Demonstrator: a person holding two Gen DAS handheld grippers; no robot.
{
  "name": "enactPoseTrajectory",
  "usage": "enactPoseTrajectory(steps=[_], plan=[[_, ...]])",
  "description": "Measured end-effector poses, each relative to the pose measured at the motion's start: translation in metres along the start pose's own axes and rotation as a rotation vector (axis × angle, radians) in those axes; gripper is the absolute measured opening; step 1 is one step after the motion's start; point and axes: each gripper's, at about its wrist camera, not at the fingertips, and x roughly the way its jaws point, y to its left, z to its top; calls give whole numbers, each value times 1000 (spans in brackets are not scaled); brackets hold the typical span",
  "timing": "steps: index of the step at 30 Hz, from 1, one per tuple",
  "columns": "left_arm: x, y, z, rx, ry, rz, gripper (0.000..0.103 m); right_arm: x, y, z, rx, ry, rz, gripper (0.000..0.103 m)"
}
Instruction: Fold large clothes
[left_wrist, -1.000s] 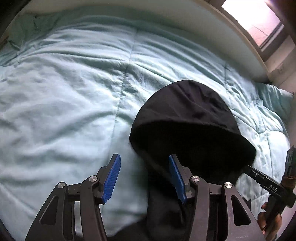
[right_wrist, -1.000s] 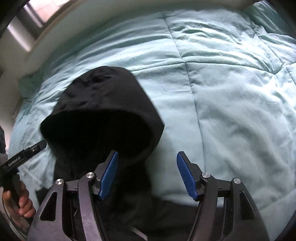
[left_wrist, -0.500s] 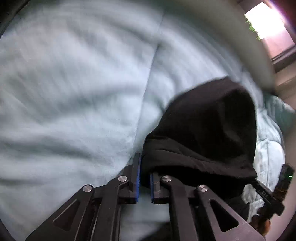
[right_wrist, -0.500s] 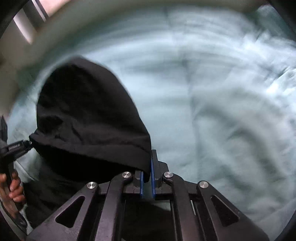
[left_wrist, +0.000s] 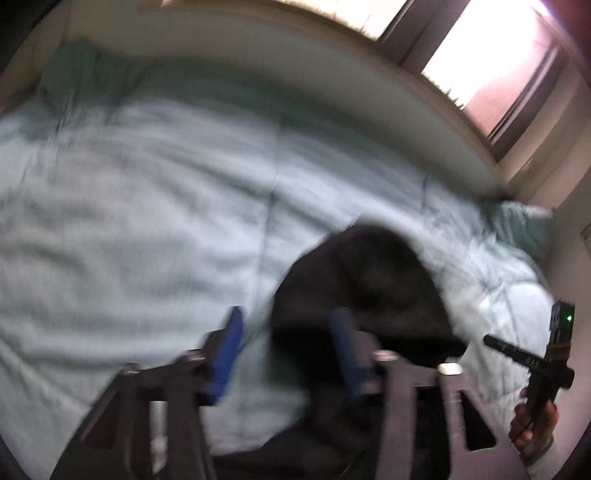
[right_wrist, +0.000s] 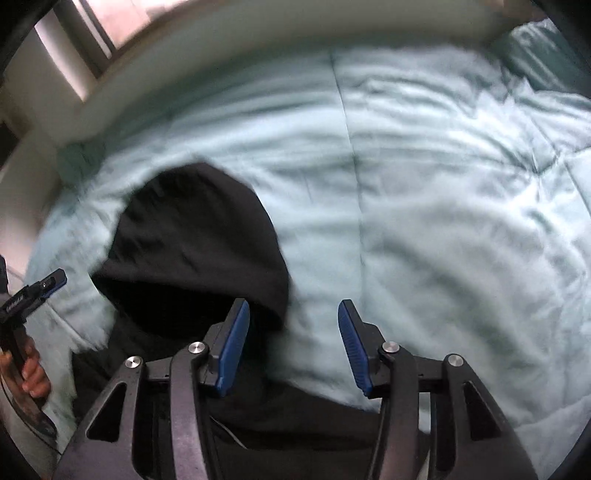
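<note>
A black hooded garment lies on the bed, its hood (left_wrist: 369, 288) spread flat on the pale teal comforter (left_wrist: 147, 221). My left gripper (left_wrist: 288, 350) is open and empty just above the hood's left edge; the view is blurred. In the right wrist view the hood (right_wrist: 199, 251) lies left of centre. My right gripper (right_wrist: 291, 343) is open and empty over the hood's right edge. The garment's body runs under both grippers and is mostly hidden.
The comforter (right_wrist: 443, 221) covers the whole bed. A pale wall or headboard (left_wrist: 295, 85) curves behind it, with a bright window (left_wrist: 498, 62) above. A teal pillow (left_wrist: 517, 225) sits at the far corner. The other hand-held gripper (left_wrist: 543, 358) shows at the right edge.
Half a second ago both grippers were shut on the hood's edges. Now both have opened and let go, and the hood lies flat on the comforter.
</note>
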Motion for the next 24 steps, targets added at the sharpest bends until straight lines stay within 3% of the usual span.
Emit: enactPoseTrajectory(steps=[2, 4, 9, 11, 14, 16, 20, 22, 24], plan=[[20, -26, 13, 49, 11, -50, 66, 10, 25, 16, -19, -9, 29, 53], [56, -40, 15, 81, 93, -80, 66, 31, 44, 28, -68, 3, 24, 53], [135, -22, -27, 74, 322, 9, 64, 104, 49, 2, -170, 168, -16, 53], [141, -21, -36, 126, 327, 28, 64, 119, 41, -15, -200, 182, -5, 54], [136, -34, -29, 184, 327, 71, 64, 112, 35, -8, -163, 189, 17, 54], [124, -43, -23, 201, 304, 65, 64, 94, 39, 5, -153, 163, 16, 55], [105, -49, -17, 206, 262, 9, 64, 59, 68, 46, -173, 25, 88, 55], [114, -47, -20, 208, 281, 20, 64, 66, 88, 71, -165, -4, 135, 55], [119, -39, -29, 205, 301, 26, 64, 87, 103, 85, -167, -1, 112, 55]])
